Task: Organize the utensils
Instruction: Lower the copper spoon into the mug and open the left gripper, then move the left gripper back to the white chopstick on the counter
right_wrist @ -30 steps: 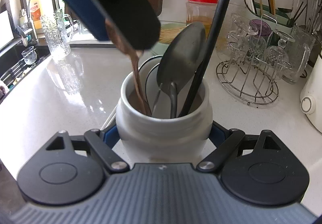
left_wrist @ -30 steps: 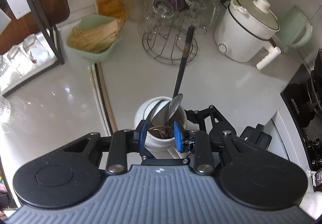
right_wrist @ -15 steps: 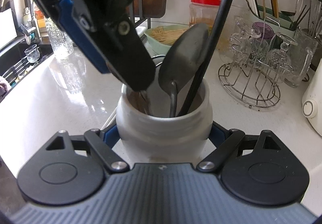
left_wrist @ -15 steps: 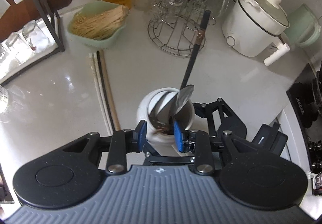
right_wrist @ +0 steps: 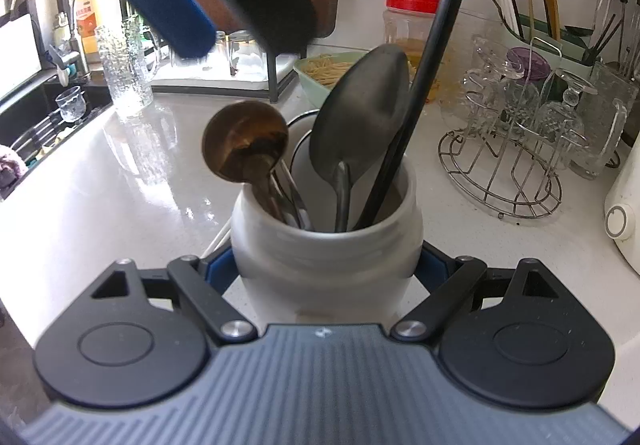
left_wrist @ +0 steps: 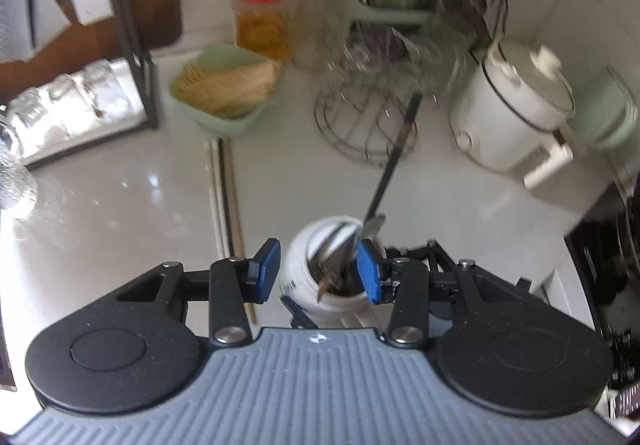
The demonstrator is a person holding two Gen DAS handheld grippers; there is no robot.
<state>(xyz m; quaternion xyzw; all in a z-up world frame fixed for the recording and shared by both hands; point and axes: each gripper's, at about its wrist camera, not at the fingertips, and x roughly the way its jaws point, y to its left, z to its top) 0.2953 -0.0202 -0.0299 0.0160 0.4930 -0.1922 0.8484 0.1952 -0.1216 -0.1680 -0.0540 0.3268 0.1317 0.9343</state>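
Observation:
A white ceramic jar [right_wrist: 326, 245] stands on the counter with my right gripper [right_wrist: 326, 265] shut on its body. It holds a bronze spoon [right_wrist: 246, 143], a steel spoon [right_wrist: 360, 117] and a long black stick [right_wrist: 432, 57]. My left gripper [left_wrist: 318, 265] hovers above the jar [left_wrist: 300, 269]; its jaws have just been opening and nothing is between the blue pads [right_wrist: 160, 5]. The bronze spoon leans free on the jar's left rim. A pair of pale chopsticks [left_wrist: 224, 197] lies on the counter left of the jar.
Behind the jar are a wire glass rack [right_wrist: 500, 173], a green bowl of noodles [left_wrist: 224, 93], a red-lidded jar [left_wrist: 262, 13] and a green utensil drainer [right_wrist: 540, 33]. A white cooker [left_wrist: 512, 109] is at the right, a sink [right_wrist: 40, 117] at the left.
My left gripper let go of the bronze spoon, opened wider and lifted away; the spoon now rests in the jar. The right gripper and jar stayed put.

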